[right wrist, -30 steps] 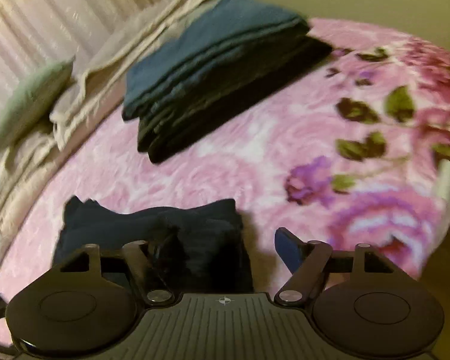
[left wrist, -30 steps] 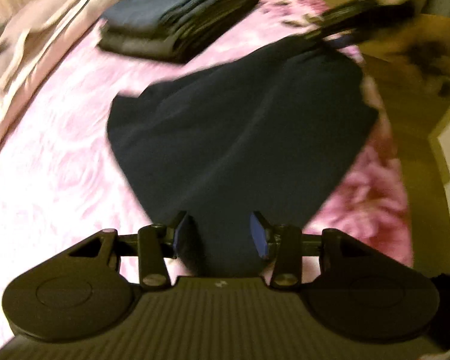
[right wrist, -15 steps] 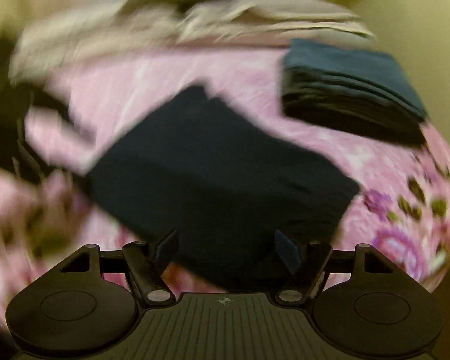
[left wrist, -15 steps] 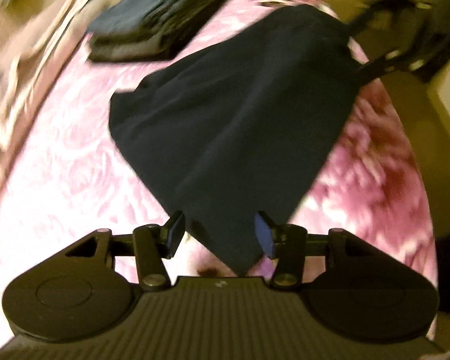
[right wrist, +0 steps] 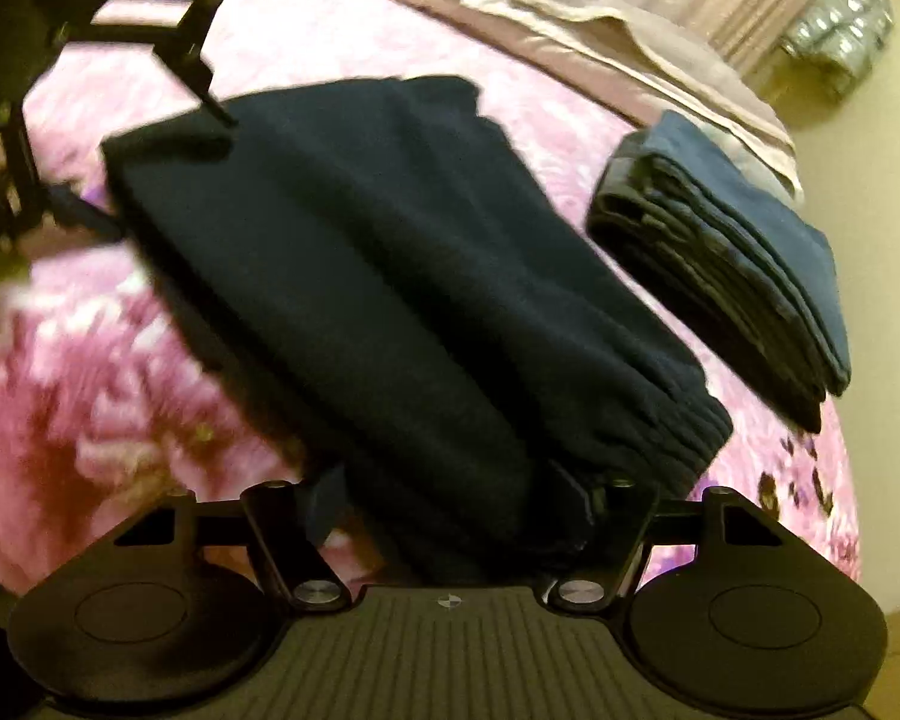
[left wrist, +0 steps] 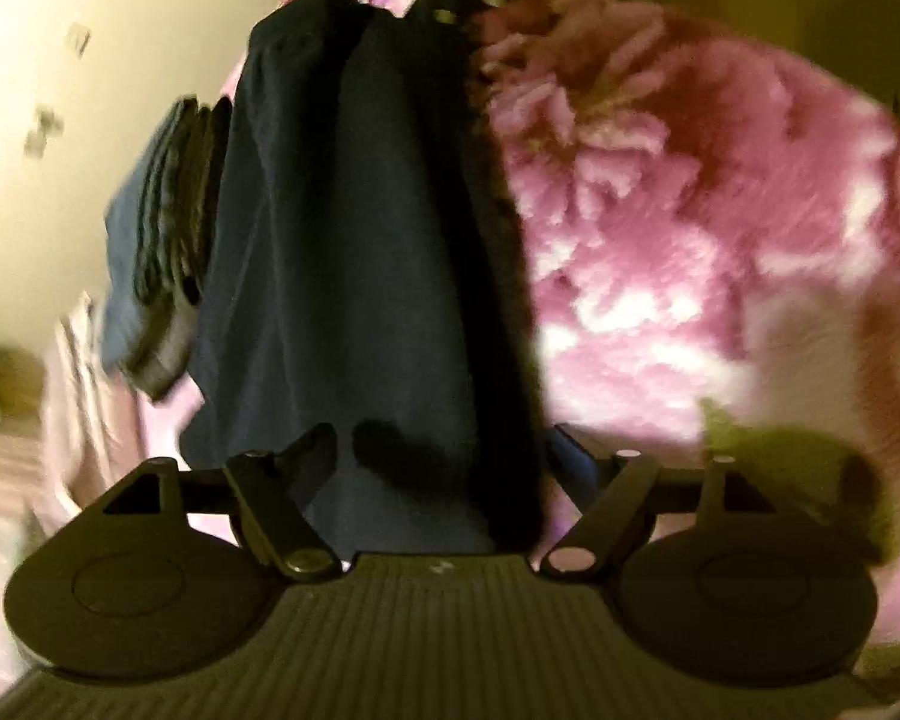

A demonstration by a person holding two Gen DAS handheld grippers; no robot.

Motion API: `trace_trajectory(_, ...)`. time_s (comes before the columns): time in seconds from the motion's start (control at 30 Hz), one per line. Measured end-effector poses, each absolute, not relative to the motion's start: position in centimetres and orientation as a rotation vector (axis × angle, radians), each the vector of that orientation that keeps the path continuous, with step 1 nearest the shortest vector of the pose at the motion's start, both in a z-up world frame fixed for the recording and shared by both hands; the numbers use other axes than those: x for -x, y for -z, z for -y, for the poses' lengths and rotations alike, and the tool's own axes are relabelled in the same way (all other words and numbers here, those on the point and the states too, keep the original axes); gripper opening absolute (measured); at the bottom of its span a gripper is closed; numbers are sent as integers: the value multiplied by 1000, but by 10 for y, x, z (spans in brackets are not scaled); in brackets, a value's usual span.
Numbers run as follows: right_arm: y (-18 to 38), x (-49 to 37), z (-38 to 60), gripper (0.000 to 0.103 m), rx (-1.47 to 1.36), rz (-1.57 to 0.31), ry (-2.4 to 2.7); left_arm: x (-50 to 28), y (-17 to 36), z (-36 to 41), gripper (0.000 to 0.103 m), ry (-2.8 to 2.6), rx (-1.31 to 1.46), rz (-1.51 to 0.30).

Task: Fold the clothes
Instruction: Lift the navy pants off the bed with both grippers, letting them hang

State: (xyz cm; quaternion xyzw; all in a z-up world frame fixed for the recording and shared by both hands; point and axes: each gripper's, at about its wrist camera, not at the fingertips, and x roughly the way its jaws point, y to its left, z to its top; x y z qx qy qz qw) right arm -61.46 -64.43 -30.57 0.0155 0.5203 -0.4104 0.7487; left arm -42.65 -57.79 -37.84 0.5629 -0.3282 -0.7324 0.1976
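Observation:
A dark navy garment [right wrist: 402, 264] with a ribbed cuff lies stretched over the pink floral blanket [right wrist: 90, 372]. It also shows in the left wrist view [left wrist: 354, 276], running away from the camera. My left gripper [left wrist: 444, 462] has its jaws wide apart with the garment's near end between them. My right gripper [right wrist: 450, 486] also has wide jaws around the garment's other end, near the ribbed cuff. The left gripper shows in the right wrist view [right wrist: 168, 60] at the garment's far corner.
A stack of folded dark clothes [right wrist: 732, 258] sits on the blanket to the right of the garment, and shows in the left wrist view [left wrist: 162, 240]. Beige bedding [right wrist: 600, 18] lies beyond. A wall [left wrist: 90, 90] is at the left.
Both grippers have swung round to face each other along the garment. The garment now lies narrower and longer between them. Both sets of jaws stand wider apart.

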Motion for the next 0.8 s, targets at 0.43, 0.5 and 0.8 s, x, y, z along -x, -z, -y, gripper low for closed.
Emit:
trace_trajectory(0.43, 289, 597, 580, 100, 99, -1088, 791, 419, 297, 658, 23, 2183, -1461, 128)
trace_trajectory(0.5, 300, 593, 580, 100, 180, -1110, 772, 417, 282, 669, 23, 2207, -1430, 49)
trace_trajectory(0.8, 317, 626, 643, 52, 355, -1190, 750, 422, 255, 690, 22, 2216, -1442, -47)
